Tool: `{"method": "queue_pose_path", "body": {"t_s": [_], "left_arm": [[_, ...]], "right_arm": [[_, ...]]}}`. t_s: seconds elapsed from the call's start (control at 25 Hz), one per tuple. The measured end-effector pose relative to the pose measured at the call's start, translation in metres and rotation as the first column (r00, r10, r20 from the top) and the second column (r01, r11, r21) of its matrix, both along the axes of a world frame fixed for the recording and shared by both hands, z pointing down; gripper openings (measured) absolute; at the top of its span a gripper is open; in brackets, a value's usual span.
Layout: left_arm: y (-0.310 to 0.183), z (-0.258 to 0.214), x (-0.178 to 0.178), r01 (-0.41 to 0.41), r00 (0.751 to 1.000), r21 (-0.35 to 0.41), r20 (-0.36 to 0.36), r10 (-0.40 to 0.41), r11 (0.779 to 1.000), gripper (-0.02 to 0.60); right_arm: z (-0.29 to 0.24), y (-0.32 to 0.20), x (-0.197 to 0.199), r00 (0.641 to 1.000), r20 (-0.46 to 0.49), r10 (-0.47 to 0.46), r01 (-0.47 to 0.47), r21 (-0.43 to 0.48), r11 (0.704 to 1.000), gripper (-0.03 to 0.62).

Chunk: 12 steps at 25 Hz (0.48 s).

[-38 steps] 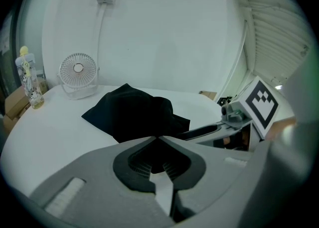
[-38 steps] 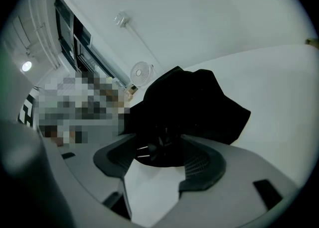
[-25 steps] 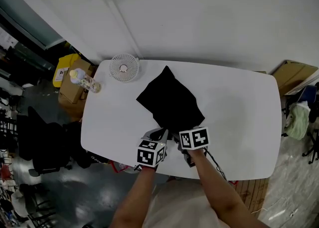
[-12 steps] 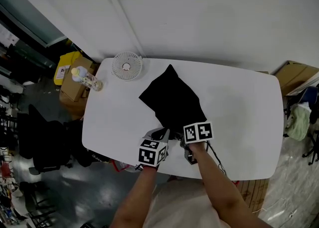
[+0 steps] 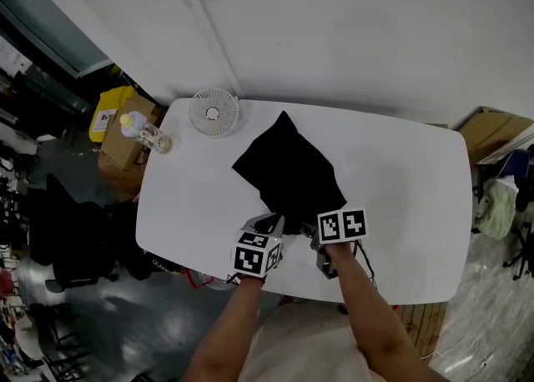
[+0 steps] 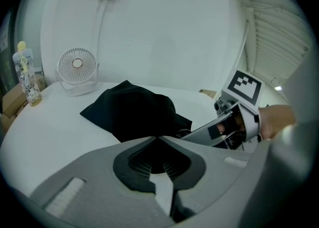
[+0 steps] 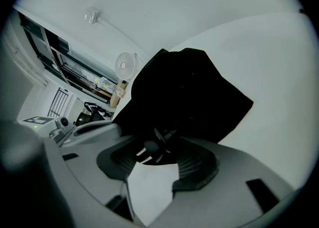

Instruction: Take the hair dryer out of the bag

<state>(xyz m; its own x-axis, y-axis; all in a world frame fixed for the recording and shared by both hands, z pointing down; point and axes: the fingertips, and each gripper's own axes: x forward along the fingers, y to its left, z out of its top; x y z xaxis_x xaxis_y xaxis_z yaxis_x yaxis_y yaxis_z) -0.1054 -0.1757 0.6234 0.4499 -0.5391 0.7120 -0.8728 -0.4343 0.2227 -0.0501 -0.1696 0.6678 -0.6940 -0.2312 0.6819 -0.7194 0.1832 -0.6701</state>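
— Where is the bag now?

— The black bag (image 5: pixel 288 168) lies in the middle of the white table (image 5: pixel 400 197), a little humped, with its mouth toward the person. A small fan (image 5: pixel 212 112) and a bottle (image 5: pixel 143 133) stand at the far left corner, well apart from it.

— And the hair dryer?

— I cannot make it out in any view (only the dark cloth shows).

— What about the left gripper?

— The left gripper (image 6: pixel 158 137) has its jaws fully together, pinching the near edge of the bag.

— And the other one?

— The right gripper (image 7: pixel 159 155) is just beside it, at the bag's mouth. Its jaws have just been closing but stand apart. A small dark part (image 7: pixel 152 146) sits between them, and the pads do not press on it. What it is, I cannot tell.
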Motion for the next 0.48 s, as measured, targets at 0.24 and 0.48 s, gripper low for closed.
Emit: {"method": "queue_pose_path", "body": {"t_s": [0.24, 0.48], "left_arm": [[-0.002, 0.002, 0.008, -0.007, 1.0, -0.001, -0.003, 0.007, 1.0, 0.02], [-0.006, 0.002, 0.01, -0.001, 1.0, 0.002, 0.002, 0.001, 1.0, 0.02]], "right_arm": [[-0.003, 0.006, 0.012, 1.0, 0.004, -0.015, 0.015, 0.015, 1.0, 0.212], [-0.009, 0.015, 0.023, 0.999, 0.008, -0.038, 0.038, 0.047, 0.998, 0.21]]}}
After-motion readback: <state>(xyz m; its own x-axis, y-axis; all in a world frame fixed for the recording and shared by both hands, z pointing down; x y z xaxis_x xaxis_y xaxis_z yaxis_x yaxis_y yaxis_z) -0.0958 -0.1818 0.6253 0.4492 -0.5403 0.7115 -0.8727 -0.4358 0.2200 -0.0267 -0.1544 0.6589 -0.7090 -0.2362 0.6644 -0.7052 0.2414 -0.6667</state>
